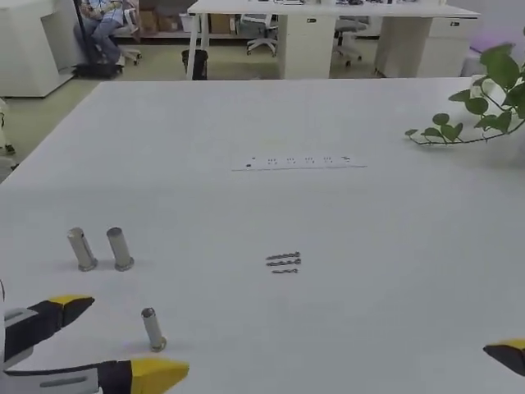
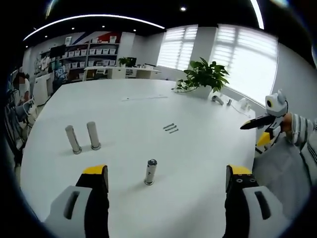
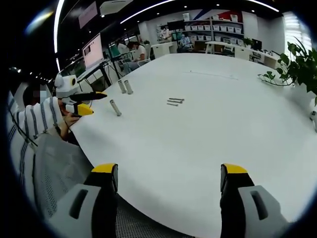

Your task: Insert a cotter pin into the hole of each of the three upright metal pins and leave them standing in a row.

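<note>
Held left claw (image 2: 166, 171) spread, empty, nearer of two. Faced lone metal pin (image 2: 150, 172) upright at 12 o'clock, near. Spotted cotter pins (image 2: 171, 128) flat on table (image 2: 203, 148), 1 o'clock, beyond. Held right claw (image 3: 168, 171) spread, empty.

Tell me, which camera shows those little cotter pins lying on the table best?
The head view: the cotter pins lie near its middle, three separate pieces side by side. The left gripper view shows them smaller, and the right gripper view as tiny far-off slivers.
</note>
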### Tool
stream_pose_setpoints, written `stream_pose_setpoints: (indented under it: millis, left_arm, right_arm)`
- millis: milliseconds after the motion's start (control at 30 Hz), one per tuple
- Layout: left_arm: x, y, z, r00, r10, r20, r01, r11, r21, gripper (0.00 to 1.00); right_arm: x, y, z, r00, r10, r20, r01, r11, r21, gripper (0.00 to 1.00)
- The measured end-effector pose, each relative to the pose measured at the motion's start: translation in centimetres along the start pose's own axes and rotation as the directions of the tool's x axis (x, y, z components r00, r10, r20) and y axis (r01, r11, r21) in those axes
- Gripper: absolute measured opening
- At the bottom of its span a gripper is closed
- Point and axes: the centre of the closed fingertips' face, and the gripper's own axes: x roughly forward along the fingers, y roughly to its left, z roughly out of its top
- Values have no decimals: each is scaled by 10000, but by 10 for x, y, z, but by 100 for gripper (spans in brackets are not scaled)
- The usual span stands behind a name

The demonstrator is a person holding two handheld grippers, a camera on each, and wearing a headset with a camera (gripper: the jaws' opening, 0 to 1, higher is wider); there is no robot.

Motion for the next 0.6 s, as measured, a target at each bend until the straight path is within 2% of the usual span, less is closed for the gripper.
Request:
stream_pose_setpoints:
  millis: [33,167,300,400,467,600]
  left_arm:
    - [-1,1,-2,9999,34,-102,-32,9998,213,99]
    - [-2,-1,-5,9999,-43,-164,45,9999,120,99]
    - [-3,-1,-7,9997,-40,-255,44,9998,176,99]
    - [-4,-1,-7,9997,-41,-231,44,9999,134,99]
    - [-4,0,-6,9998,-43,-187,45,9999,104,99]
    - [-6,0,-5,10000,-40,-88,41,10000,34,99]
  right_arm:
    - [0,0,1,10000,17,7,-17,10000,-24,86]
    - [2,0,7,9999,145,-18,-145,9997,-210,83]
    - [5,0,11,9992,254,-318,-274,9975,-648,80]
    - [7,-2,17,9975,280,-645,-360,9913,-1268,80]
    - [9,-1,22,9961,471,-745,-570,9888,-1376,80]
    - [17,-3,36,9922,655,-1062,-875,9719,-2183,80]
